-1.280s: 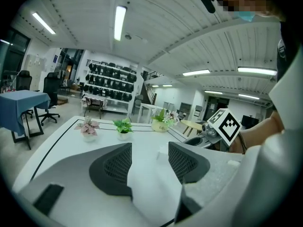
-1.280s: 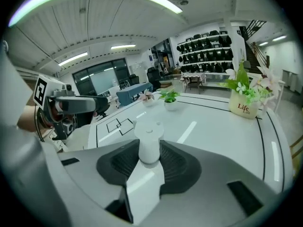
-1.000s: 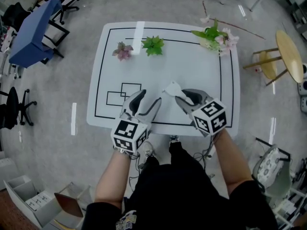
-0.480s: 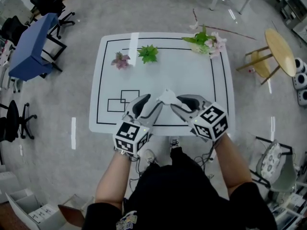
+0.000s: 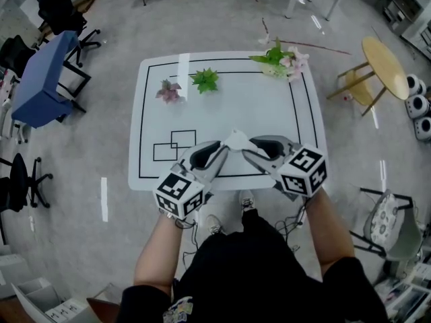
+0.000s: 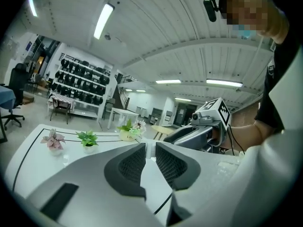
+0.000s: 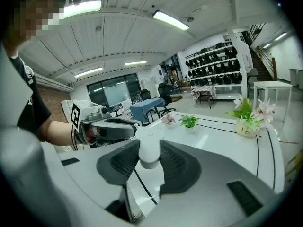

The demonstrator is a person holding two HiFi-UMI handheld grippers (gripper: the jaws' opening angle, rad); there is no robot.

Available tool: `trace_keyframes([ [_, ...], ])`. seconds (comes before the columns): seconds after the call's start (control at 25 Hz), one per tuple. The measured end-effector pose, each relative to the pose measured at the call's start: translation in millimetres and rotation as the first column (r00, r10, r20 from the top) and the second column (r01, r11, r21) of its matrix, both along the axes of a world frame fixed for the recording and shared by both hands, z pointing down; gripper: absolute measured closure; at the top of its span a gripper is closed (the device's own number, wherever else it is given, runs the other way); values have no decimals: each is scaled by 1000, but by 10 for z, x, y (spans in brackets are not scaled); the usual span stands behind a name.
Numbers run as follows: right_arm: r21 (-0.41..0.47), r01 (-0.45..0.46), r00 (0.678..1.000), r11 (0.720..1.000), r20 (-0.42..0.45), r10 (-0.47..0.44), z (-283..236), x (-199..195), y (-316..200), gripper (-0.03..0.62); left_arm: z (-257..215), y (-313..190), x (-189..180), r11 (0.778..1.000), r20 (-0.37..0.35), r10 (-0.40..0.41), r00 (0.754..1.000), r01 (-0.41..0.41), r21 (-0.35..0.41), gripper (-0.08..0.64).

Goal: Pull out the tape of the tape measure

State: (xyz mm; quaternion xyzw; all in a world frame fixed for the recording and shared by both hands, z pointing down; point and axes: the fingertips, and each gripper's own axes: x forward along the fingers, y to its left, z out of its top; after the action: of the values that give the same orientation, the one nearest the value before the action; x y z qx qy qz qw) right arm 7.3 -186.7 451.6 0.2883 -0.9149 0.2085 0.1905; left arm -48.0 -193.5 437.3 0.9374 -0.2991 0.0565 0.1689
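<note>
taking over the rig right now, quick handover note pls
Left gripper: jaws closing around the white tape measure's end; firm grip not certain yet.
Right gripper: shut on the tape measure's body.
Where: held between both grippers above the table's near edge.
Done: tape measure lifted and held.
Left to do: seat the left grip, then pull the tape out; none shows yet.

Left hand-held gripper (image 5: pixel 221 149) closing on tape (image 6: pixel 150 149); right (image 5: pixel 248 147) clamped.
</note>
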Motion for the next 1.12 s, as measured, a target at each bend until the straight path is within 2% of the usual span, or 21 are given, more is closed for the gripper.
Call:
trace_keyframes([
  [0.32,30,-32,999,999,-11,33,-108,-32,90,460,-81,77,-56,1000,33,11,999,-12,26,523],
  [0.56,87,-80,994,993,-69,87,-159,-96,119,460,-117,97,-120,998,100,-34,994,28,60,525],
  [0.88,153,-157,970,976,-164,182,-184,-84,127,462,-142,79,-241,993,122,-113,986,107,55,526],
  [1.12,170,-203,954,964,-187,234,-232,-38,143,462,-192,90,-295,992,129,-124,984,120,44,526],
])
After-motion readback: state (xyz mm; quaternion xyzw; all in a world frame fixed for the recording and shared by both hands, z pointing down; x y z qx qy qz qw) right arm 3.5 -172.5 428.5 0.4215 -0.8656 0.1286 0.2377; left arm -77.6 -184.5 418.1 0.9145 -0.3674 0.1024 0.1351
